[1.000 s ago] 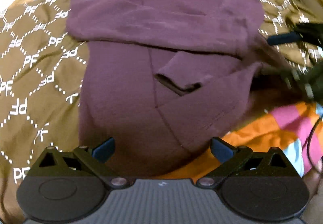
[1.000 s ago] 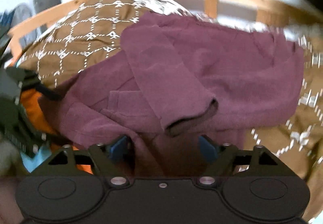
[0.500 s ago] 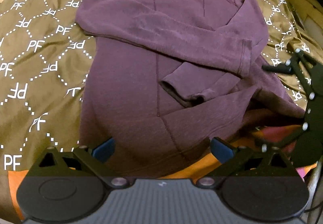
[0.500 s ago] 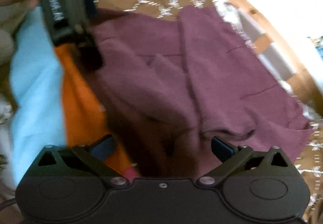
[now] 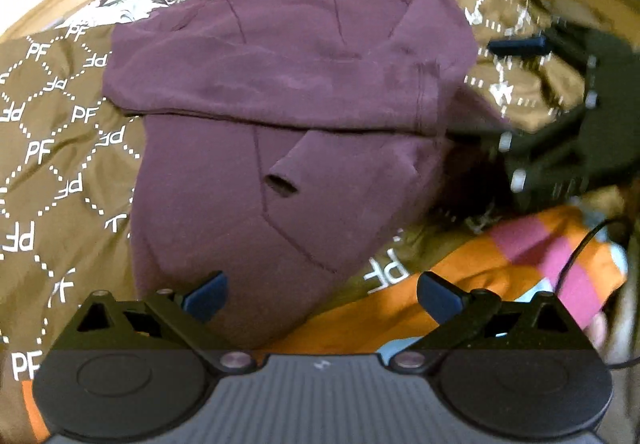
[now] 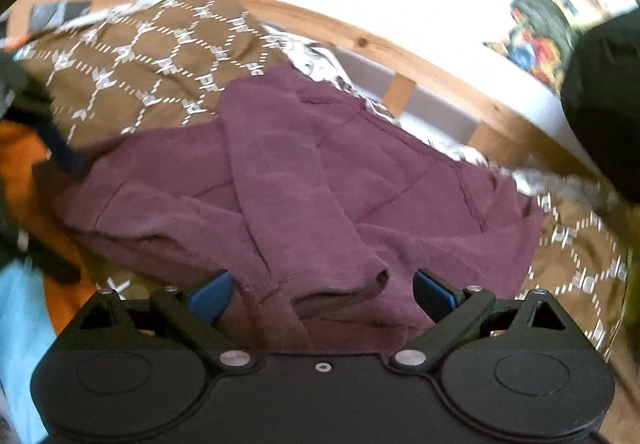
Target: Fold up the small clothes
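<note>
Looking along the left gripper (image 5: 320, 294), its jaws stood wide and empty above the near hem of the maroon sweatshirt (image 5: 280, 132), which lay on the brown patterned bedspread (image 5: 60, 148) with both sleeves crossed over its chest, much as half a second before. From the right gripper (image 6: 322, 294), the jaws had just been opening and then eased in slightly, gripping nothing, over a sleeve cuff (image 6: 372, 276); the sleeve folds looked done, leaving the body fold.
</note>
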`<state>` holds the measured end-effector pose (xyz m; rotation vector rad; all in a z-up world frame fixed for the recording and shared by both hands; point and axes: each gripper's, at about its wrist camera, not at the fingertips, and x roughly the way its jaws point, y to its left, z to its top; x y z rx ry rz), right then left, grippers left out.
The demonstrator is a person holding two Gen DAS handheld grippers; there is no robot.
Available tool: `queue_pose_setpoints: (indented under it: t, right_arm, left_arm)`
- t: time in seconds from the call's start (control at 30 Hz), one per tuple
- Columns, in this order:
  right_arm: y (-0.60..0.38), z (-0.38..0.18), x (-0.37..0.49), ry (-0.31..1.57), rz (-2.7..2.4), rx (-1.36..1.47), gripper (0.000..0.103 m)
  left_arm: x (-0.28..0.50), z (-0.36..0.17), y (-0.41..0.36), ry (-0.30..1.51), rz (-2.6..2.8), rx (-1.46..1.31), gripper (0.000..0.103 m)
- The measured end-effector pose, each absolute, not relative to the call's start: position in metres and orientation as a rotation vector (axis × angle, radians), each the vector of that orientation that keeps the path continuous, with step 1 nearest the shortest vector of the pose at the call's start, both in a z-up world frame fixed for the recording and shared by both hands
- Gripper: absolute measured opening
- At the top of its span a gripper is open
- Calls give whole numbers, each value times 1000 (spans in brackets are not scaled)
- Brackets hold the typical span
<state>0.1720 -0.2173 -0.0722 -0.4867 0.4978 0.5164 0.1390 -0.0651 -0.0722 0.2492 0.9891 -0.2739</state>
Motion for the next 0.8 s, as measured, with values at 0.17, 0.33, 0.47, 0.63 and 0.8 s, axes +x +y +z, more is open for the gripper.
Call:
queue_pose_setpoints:
  t: [0.17, 0.33, 0.47, 0.63, 0.8]
  right_arm:
    - [-233, -72, 192, 569, 466, -348, 97]
    - [-245, -68, 196, 591, 460, -299, 97]
    - [-247, -66, 188, 568, 461, -349, 94]
    - [-229, -73, 175, 562, 570, -447, 70]
    - [-206, -79, 158, 548, 740, -511, 50]
  left_arm:
    - [151, -94, -82, 1026, -220, 371, 102]
    - [152, -95, -79, 1010, -175, 385, 101]
    - [154, -91, -66, 1003, -120, 318, 101]
    - [159, -88, -55, 1018, -127, 252, 101]
    - [155, -82, -47, 1017, -106, 209, 101]
